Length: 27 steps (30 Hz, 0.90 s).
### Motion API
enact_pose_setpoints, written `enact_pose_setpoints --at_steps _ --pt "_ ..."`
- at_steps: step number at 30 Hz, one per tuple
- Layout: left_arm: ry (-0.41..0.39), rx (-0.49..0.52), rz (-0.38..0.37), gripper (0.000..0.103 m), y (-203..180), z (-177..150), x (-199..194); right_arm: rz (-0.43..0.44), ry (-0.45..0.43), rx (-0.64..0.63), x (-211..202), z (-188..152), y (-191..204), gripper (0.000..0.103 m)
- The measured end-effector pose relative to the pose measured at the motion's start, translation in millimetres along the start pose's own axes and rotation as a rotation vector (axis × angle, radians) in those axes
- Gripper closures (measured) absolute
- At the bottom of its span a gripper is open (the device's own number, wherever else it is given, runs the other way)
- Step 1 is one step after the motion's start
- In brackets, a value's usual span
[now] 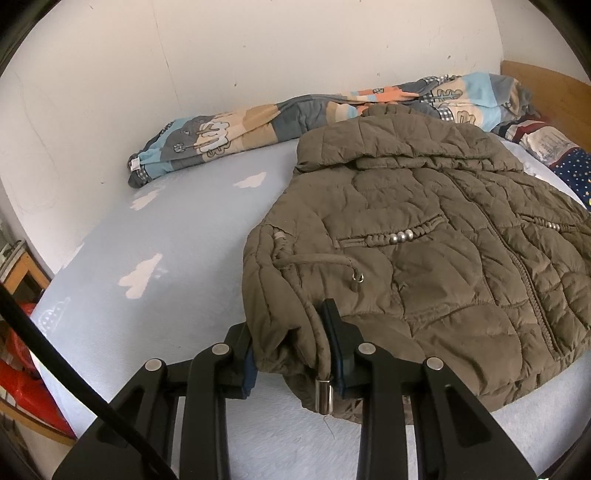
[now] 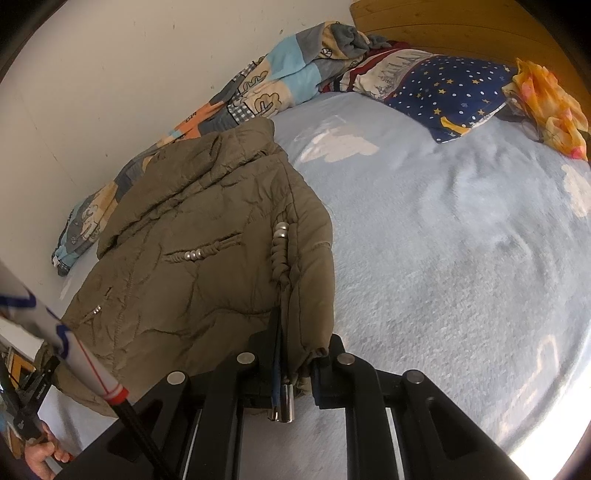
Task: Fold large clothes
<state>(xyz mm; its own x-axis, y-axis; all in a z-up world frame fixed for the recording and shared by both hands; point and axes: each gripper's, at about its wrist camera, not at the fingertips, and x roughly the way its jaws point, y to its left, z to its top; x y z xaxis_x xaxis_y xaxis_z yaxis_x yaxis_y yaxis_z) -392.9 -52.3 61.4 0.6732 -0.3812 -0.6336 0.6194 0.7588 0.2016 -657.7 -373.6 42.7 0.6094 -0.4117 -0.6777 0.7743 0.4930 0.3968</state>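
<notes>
A: Gripping entry first. Left tool: fingers clenched on a bunched corner of the brown quilted jacket, at the hem nearest the camera. A drawcord's metal tip hangs just below the pinched fabric.

B: Right tool: jaws nearly together, clamped on the jacket's other hem corner, with a braided cord and two metal cord ends caught or hanging between the fingers; which, I cannot tell.

A: Item held: one jacket, padded, olive-brown, hood at the far end, zip running down the front, bead trims on the chest pockets. Location: lying flat on the bed, hood toward the wall, hem toward both tools.

B: Bed covering: pale blue sheet with white cloud shapes. Along the wall: one rolled patchwork duvet, partly under the hood.

A: At the wooden headboard: one navy star-print pillow, one orange-yellow cloth beside it.

B: Margin of the right view: a person's hand on the other tool's handle, lower left.
</notes>
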Motion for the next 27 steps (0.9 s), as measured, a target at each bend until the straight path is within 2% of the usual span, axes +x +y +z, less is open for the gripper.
enact_pose_setpoints --at_steps 9,13,15,18,20,21,24,27 --pt "-0.02 -0.019 -0.02 0.074 11.0 -1.9 -21.2 0.022 -0.007 0.022 -15.8 -4.1 -1.3 0.091" --pt "0.006 -0.027 -0.027 0.073 16.0 -4.9 -16.7 0.027 -0.002 0.033 -20.1 -7.2 -3.0 0.091" --pt "0.038 -0.051 -0.044 0.072 21.0 -7.3 -8.8 0.029 0.006 0.044 -17.8 -7.8 -5.5 0.091" --pt "0.099 -0.108 -0.063 0.06 30.2 -11.5 5.4 0.034 0.024 0.063 -13.1 -8.9 -10.0 0.09" --pt "0.152 -0.178 -0.099 0.045 38.3 -14.2 17.5 0.036 0.033 0.066 -10.2 -8.8 -11.2 0.089" --pt "0.183 -0.228 -0.131 0.041 44.1 -15.7 24.5 0.035 0.036 0.066 -9.4 -9.2 -11.5 0.088" --pt "0.279 -0.394 -0.233 0.038 62.6 -23.3 45.8 0.041 0.045 0.08 -6.4 -9.6 -14.7 0.086" --pt "0.315 -0.558 -0.325 0.035 82.0 -34.0 58.3 0.043 0.057 0.092 -3.6 -10.7 -17.5 0.084"
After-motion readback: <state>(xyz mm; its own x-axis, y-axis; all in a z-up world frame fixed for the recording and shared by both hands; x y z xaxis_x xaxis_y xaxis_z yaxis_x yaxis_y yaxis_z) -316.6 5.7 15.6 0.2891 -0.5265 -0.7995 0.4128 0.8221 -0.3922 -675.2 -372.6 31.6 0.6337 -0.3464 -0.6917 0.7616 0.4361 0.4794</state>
